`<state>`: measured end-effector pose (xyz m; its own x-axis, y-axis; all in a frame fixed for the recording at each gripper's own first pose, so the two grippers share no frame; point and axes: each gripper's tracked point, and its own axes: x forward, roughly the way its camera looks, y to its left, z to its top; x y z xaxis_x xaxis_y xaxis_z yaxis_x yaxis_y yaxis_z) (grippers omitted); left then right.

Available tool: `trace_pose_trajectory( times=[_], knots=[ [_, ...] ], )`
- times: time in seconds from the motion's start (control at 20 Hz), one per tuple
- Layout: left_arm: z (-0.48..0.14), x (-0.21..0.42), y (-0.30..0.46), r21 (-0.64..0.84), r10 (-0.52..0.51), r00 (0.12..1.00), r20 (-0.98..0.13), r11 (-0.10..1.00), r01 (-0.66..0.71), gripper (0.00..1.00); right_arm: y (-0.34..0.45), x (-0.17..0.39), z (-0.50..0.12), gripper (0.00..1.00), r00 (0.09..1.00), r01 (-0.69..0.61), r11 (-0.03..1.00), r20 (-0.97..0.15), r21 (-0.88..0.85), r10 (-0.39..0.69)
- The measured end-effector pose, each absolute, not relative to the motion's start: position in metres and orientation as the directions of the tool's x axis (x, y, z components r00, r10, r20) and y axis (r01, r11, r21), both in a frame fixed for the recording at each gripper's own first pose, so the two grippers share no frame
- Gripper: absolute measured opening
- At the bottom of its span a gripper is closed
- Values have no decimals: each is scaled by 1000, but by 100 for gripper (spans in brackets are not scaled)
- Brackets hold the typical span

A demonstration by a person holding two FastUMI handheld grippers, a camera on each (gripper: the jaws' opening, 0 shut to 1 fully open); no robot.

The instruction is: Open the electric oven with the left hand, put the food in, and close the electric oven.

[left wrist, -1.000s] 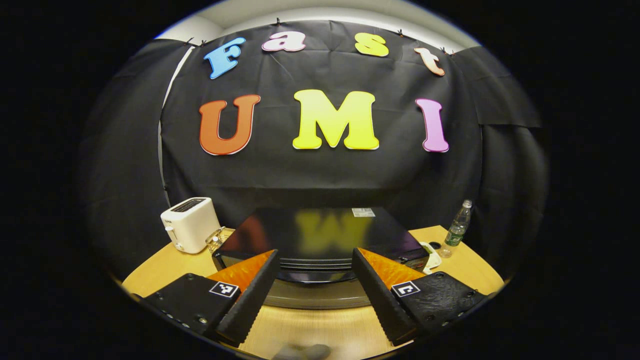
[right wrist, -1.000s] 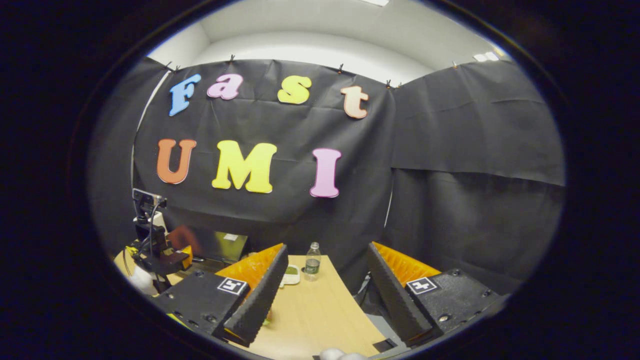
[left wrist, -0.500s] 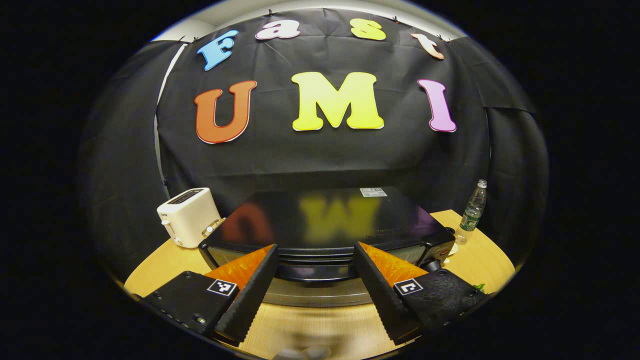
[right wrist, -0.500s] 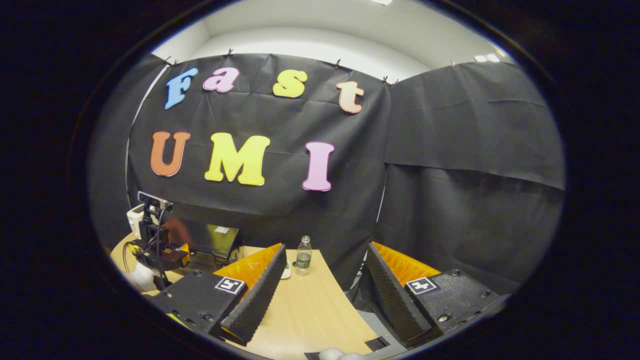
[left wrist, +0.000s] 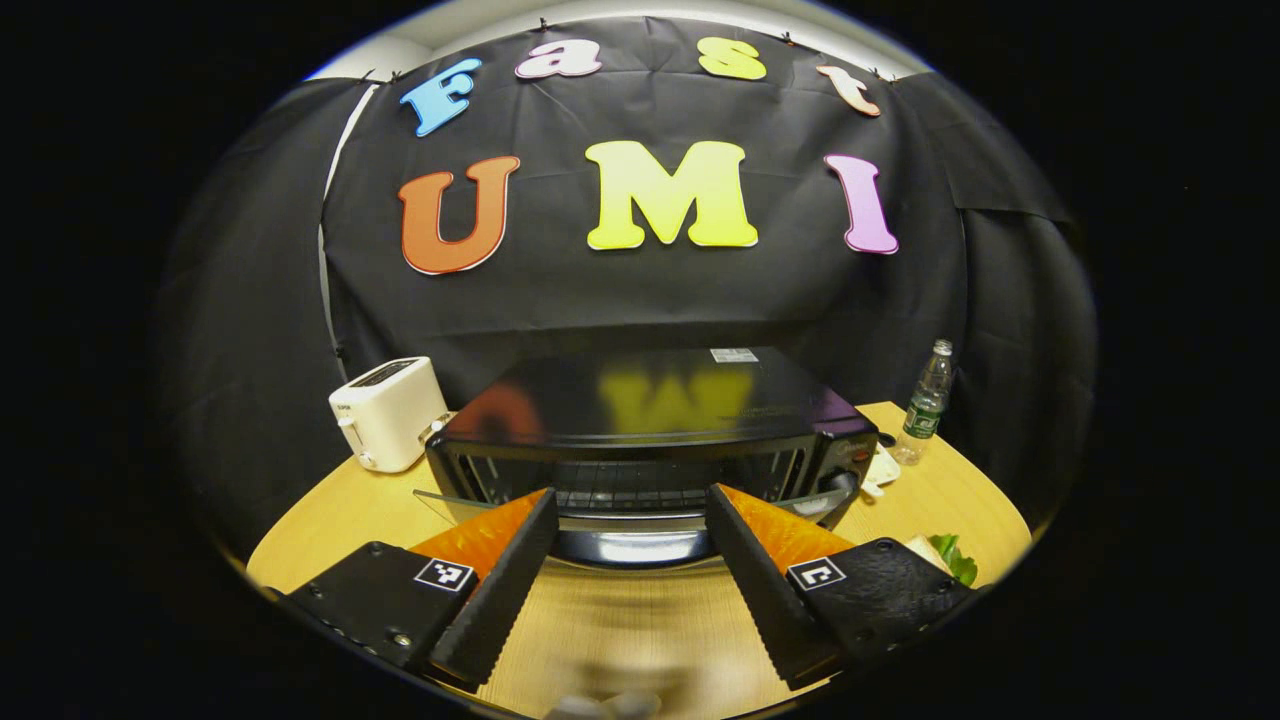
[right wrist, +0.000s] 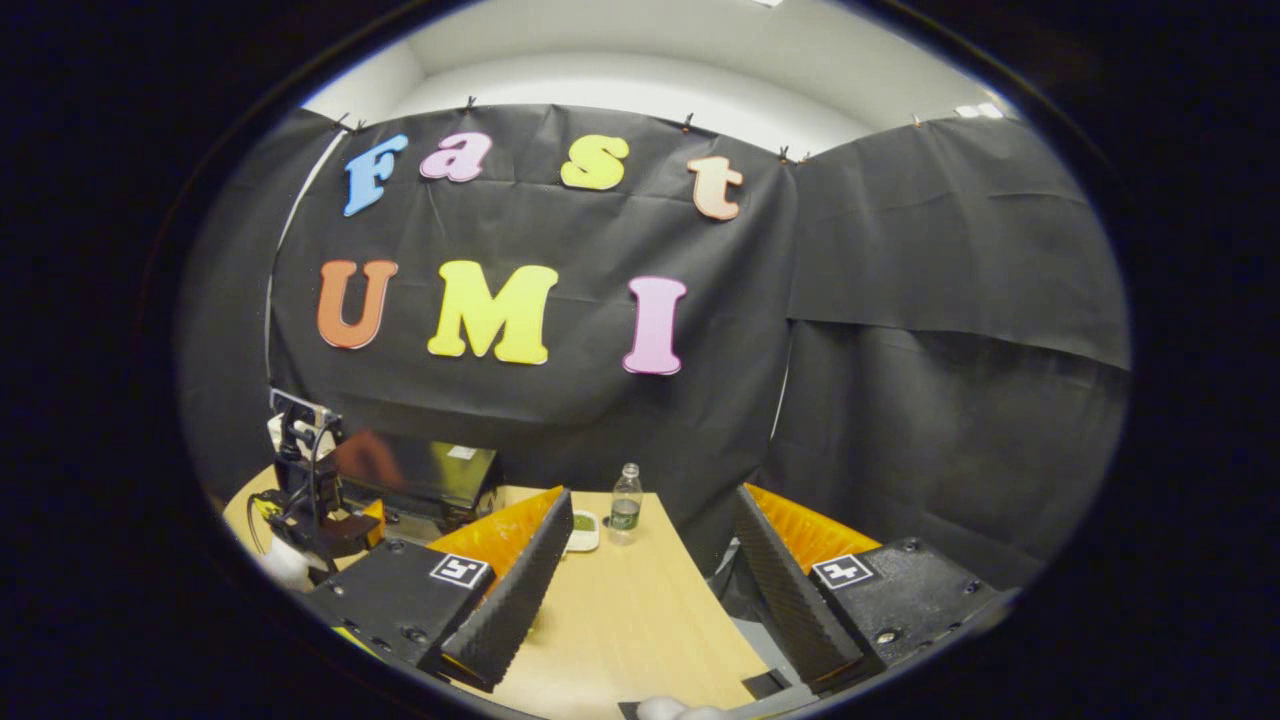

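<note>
In the left gripper view, the left gripper (left wrist: 630, 570) was positioned low over the near part of the wooden table (left wrist: 330, 510), directly in front of the electric oven (left wrist: 650, 420). Its two fingers were spread wide apart, with nothing between them and no contact with the oven. The oven stood at the centre of the table with its glossy black top facing up. Its door (left wrist: 625, 535) was swung part-way down, leaving the front open, and the wire rack (left wrist: 620, 495) inside was visible. The door's front edge lay between and just beyond the fingertips. The oven's control knobs (left wrist: 845, 470) were on its right side. A white toaster (left wrist: 388, 412) stood on the far left of the table, just beside the oven. A plastic water bottle (left wrist: 925, 400) stood upright on the far right, near the black cloth wall. A small white dish (left wrist: 880, 468) lay between the bottle and the oven. The food (left wrist: 955, 558), of which a green leafy portion showed, lay on the table at the near right, well apart from the oven. In the right gripper view, the right gripper (right wrist: 645, 575) was held above the right end of the table, with its fingers likewise spread wide and holding nothing. That view showed the oven at far left, with the left gripper in front of it.
</note>
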<state>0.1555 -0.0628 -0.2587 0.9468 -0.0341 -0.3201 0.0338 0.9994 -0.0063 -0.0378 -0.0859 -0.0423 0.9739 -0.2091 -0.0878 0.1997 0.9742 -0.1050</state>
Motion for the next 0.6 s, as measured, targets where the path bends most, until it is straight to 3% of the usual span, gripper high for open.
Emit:
trace_pose_trajectory(
  times=[0.1,0.15,0.25,0.3,0.6],
  knots=[
    [-268,139,-62,-12,-42,940,-338,999,41,98,-82,-40,-44,100,977,185,977,-89,-108,-195],
    [-271,132,-62,-12,-47,937,-346,999,46,98,-80,-42,-45,95,977,180,977,-92,-112,-191],
    [-281,118,-62,-13,-52,929,-366,999,51,98,-77,-46,-45,100,979,169,979,-93,-118,-181],
    [-287,111,-62,-12,-54,926,-374,999,53,98,-76,-49,-46,95,980,163,979,-94,-120,-175],
    [-316,83,-62,-21,-64,907,-415,998,61,98,-73,-56,-54,95,980,142,980,-117,-141,-159]
  ],
)
